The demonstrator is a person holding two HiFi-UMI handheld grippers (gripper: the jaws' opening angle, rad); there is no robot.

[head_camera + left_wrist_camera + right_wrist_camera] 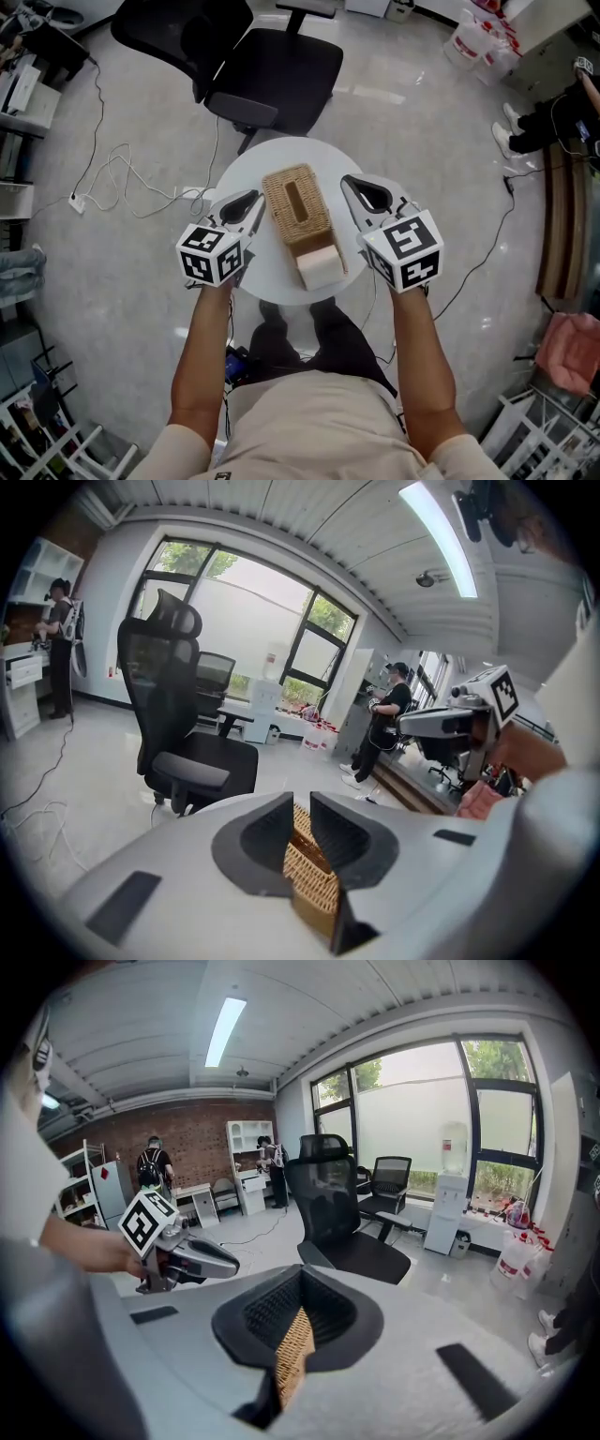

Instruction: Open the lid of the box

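Both forearms stretched forward, left gripper (249, 202) and right gripper (355, 188) apart, both closed, empty, tilted downward

A round white worktop (246, 169) stood on a pale, glossy floor (122, 309). A black office chair (281, 66) was positioned just beyond the far edge of the worktop. White cables (127, 169) trailed across the floor at the left and ran to a power strip (77, 202). Plastic jugs (473, 42) were grouped at the upper right. A pink cushion (570, 349) lay at the lower right. The right gripper view showed a lit ceiling strip light (225, 1030), a brick wall (192, 1133) and a water dispenser (450, 1194) beside large windows (412, 1101).
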